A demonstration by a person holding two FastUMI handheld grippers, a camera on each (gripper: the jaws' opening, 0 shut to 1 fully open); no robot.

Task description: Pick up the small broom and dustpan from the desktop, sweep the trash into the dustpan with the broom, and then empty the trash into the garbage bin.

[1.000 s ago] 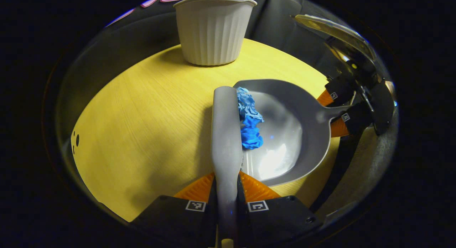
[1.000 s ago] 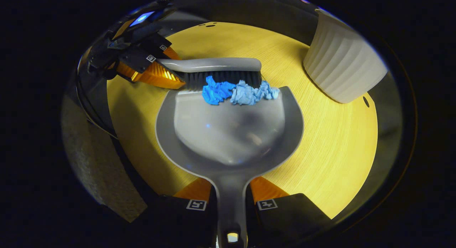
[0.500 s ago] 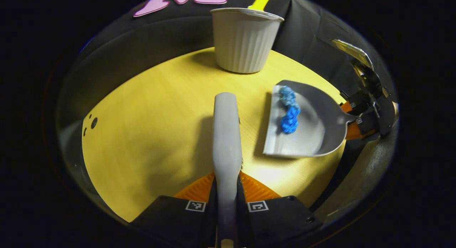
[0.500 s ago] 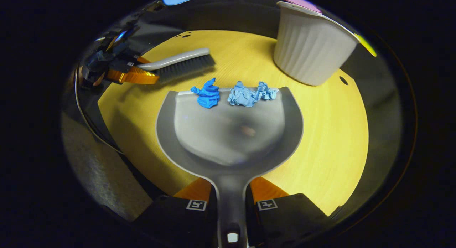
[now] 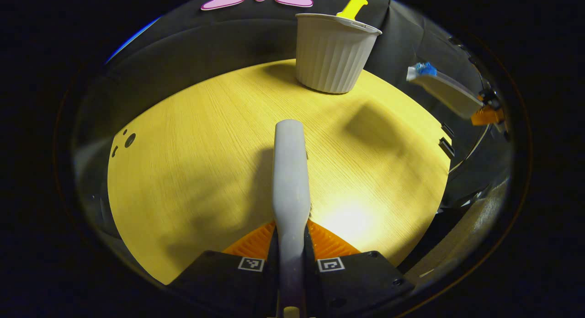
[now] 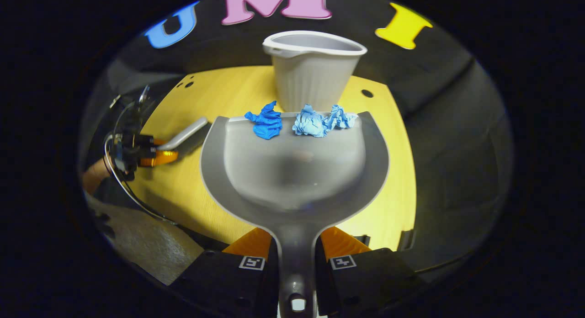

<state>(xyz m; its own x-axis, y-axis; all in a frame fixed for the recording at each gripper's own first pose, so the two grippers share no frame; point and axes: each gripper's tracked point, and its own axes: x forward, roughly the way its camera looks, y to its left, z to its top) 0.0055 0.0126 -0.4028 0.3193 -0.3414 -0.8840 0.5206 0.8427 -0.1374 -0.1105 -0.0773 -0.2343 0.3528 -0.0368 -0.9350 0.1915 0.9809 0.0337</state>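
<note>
My left gripper (image 5: 291, 238) is shut on the handle of the small grey broom (image 5: 289, 172), which points forward low over the yellow round table (image 5: 192, 149). In the right gripper view, my right gripper (image 6: 295, 247) is shut on the handle of the grey dustpan (image 6: 295, 172), held up in the air and facing the white ribbed garbage bin (image 6: 313, 69). Two crumpled blue paper wads (image 6: 265, 121) (image 6: 322, 121) lie at the dustpan's front lip. The left gripper view has the raised dustpan (image 5: 445, 92) far right, beside the bin (image 5: 333, 53).
The bin stands at the table's far edge against the black booth wall. Small holes (image 5: 128, 140) mark the tabletop at the left. In the right gripper view, the left gripper (image 6: 153, 157) with the broom (image 6: 185, 135) is over the table's left side, cables (image 6: 121, 181) trailing from it.
The dustpan has lifted off the table and swung toward the bin with both paper wads still on it. The broom has drawn back to the left, away from the dustpan.
</note>
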